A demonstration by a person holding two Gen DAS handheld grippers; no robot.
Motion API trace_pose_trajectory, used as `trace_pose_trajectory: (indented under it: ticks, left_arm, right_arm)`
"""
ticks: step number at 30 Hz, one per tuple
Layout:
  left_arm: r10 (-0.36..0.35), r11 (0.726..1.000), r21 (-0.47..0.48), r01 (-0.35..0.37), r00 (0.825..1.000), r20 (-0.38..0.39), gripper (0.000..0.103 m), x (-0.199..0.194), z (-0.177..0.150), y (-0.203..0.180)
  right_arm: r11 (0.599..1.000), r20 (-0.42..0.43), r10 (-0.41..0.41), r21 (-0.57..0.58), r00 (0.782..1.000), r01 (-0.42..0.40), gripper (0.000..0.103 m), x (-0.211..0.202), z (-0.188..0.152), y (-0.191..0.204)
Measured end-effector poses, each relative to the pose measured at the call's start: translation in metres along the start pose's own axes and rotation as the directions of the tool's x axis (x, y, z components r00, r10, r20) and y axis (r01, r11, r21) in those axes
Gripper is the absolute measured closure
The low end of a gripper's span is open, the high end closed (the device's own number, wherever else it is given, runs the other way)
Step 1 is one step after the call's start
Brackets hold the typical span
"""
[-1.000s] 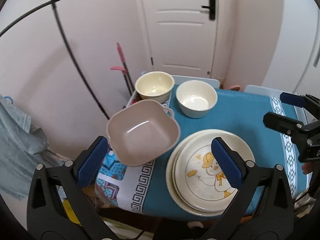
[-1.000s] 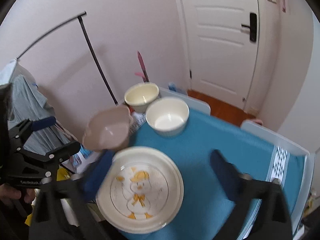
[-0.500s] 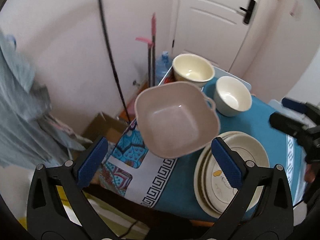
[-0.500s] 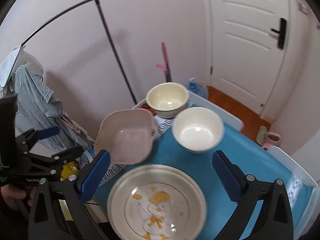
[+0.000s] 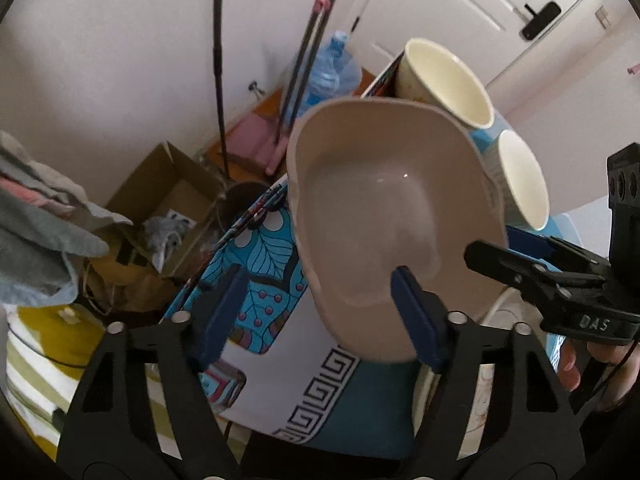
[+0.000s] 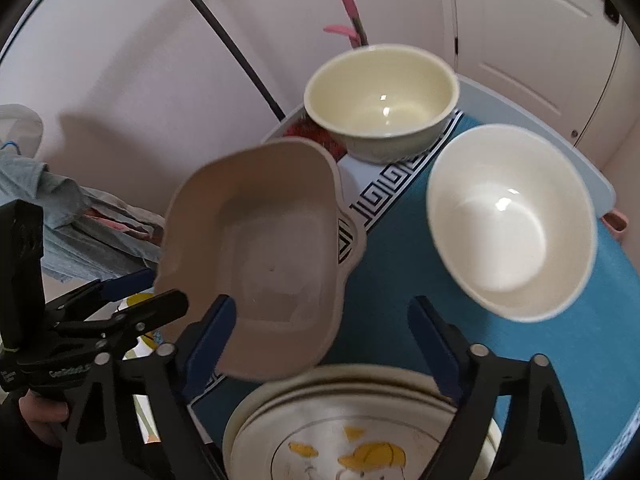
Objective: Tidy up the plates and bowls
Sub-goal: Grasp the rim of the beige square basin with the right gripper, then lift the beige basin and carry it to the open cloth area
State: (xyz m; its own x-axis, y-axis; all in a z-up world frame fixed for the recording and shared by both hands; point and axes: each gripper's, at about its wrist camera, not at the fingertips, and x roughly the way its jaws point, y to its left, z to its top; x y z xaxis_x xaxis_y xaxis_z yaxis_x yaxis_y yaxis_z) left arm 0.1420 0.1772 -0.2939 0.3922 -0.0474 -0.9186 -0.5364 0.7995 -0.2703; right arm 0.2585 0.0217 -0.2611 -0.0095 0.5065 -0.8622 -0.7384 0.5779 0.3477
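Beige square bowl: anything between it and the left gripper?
Nothing visible. The left gripper is right at the beige square bowl. The bowl's near rim sits between its jaws, which have just been closing. Whether the pads touch it yet can't be told.

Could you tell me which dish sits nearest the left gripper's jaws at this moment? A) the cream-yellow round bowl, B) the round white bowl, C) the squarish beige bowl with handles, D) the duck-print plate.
C: in the left wrist view the squarish beige bowl fills the frame just ahead of the left gripper, with one blue pad over its inside, while the white bowl and cream-yellow bowl lie beyond it.
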Motion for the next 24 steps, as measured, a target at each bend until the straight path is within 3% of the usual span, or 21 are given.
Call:
trace_pose_trajectory:
  ticks: [4,6,7,12,17,24]
  left_arm:
    - [0.002,1.000,0.025,-0.001,1.000,-0.023,0.060,0.015,0.008,-0.002]
    - [0.001,0.999,0.040,0.001,0.999,-0.032,0.086,0.018,0.010,-0.003]
    - [0.002,0.998,0.059,0.001,0.999,-0.047,0.089,0.023,0.011,-0.005]
    - [0.023,0.993,0.114,-0.017,0.999,-0.046,0.090,0.024,0.013,-0.009]
    - [0.045,0.982,0.186,-0.043,0.999,-0.006,0.090,0.010,0.015,-0.019]
    - [0.028,0.955,0.293,-0.049,0.997,0.074,0.090,-0.032,0.016,-0.052]
  right_arm:
    - [1.000,-0.026,0.008,0.008,1.000,-0.007,0.051,0.018,0.002,0.001]
    - [1.000,-0.037,0.019,0.003,0.999,-0.019,0.071,0.024,0.004,0.004]
    - [1.000,-0.040,0.019,-0.001,0.999,-0.019,0.076,0.026,0.004,0.005]
    - [1.000,-0.021,-0.024,-0.019,0.999,0.024,0.086,0.027,0.006,0.012]
    - [0.999,0.024,-0.035,-0.006,0.999,0.036,0.087,0.015,0.003,0.017]
    - [0.998,0.156,-0.054,0.050,0.986,0.046,0.087,-0.040,-0.015,0.018]
